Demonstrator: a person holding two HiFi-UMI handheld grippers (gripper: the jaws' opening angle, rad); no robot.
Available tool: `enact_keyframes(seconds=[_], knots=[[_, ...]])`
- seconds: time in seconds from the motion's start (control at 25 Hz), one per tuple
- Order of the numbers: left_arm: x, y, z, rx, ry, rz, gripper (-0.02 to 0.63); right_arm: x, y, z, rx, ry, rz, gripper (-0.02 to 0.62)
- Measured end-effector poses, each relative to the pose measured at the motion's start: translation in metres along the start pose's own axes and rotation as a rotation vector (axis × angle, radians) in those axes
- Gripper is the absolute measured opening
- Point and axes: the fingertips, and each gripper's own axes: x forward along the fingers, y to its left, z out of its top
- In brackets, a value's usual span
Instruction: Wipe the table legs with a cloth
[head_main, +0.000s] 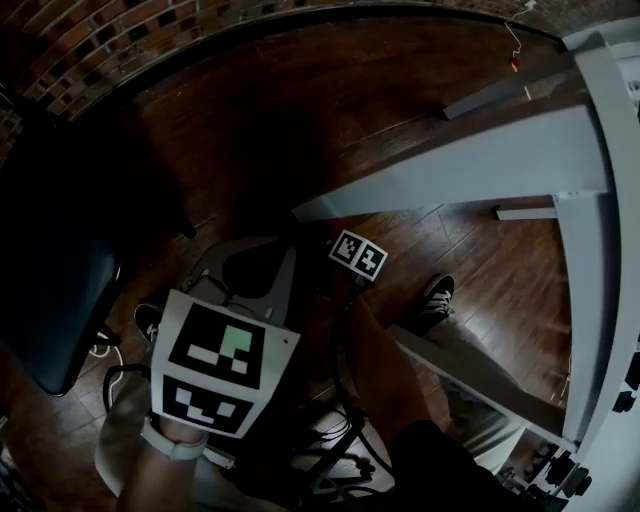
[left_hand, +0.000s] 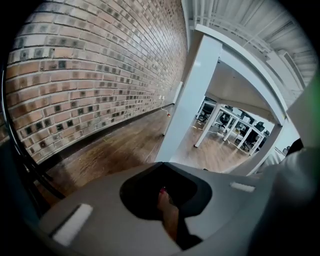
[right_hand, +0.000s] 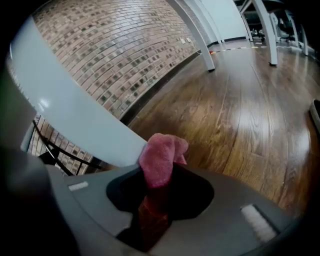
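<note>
The right gripper is pinching a pink cloth that is touching the desk leg at ten o'clock. The left gripper is hovering, pressed together.

floor: dark wood floor everywhere | far: brick wall along the edge | left: big dark chair | near: messy cables on the floor | right: one sneaker on the planks

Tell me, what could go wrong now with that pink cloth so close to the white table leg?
1. The pink cloth sticks out of the right claw as a small wad, so it could slip out when dragged along the table leg.
2. Cables lie on the floor near the person's shoe, so a foot might snag them.
</note>
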Motion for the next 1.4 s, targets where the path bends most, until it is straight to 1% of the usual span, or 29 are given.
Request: enact_keyframes(seconds=[0.08, 0.16, 0.32, 0.44, 0.56, 0.68, 0.88, 1.08, 1.24, 1.32, 1.4], knots=[[-0.002, -0.004, 0.005, 0.018, -0.021, -0.006, 0.0, -0.022, 0.014, 0.017, -0.025, -0.022, 0.031, 0.1], [-0.006, -0.004, 0.006, 0.03, -0.028, 0.003, 0.0, -0.046, 0.032, 0.029, -0.023, -0.039, 0.068, 0.1], [-0.013, -0.002, 0.005, 0.032, -0.019, 0.022, 0.0, -0.096, 0.072, 0.047, 0.051, -0.075, 0.158, 0.1], [-0.014, -0.004, 0.01, 0.044, -0.036, 0.017, 0.0, -0.135, 0.099, 0.068, 0.101, -0.11, 0.215, 0.1], [-0.015, -0.005, 0.013, 0.058, -0.046, 0.021, 0.0, -0.174, 0.129, 0.089, 0.09, -0.143, 0.26, 0.101], [-0.015, -0.004, 0.016, 0.062, -0.055, 0.027, 0.0, -0.216, 0.157, 0.114, 0.044, -0.194, 0.293, 0.101], [-0.025, -0.009, 0.021, 0.085, -0.08, 0.023, 0.0, -0.287, 0.203, 0.158, -0.057, -0.32, 0.314, 0.101], [-0.033, -0.005, 0.024, 0.098, -0.103, 0.034, 0.0, -0.355, 0.251, 0.191, -0.151, -0.481, 0.328, 0.101], [-0.039, -0.001, 0.025, 0.099, -0.116, 0.047, 0.0, -0.397, 0.281, 0.204, -0.205, -0.619, 0.32, 0.101], [-0.041, -0.001, 0.028, 0.111, -0.126, 0.049, 0.0, -0.406, 0.288, 0.206, -0.204, -0.656, 0.306, 0.101], [-0.044, 0.0, 0.031, 0.126, -0.139, 0.059, 0.0, -0.409, 0.294, 0.206, -0.199, -0.668, 0.285, 0.101]])
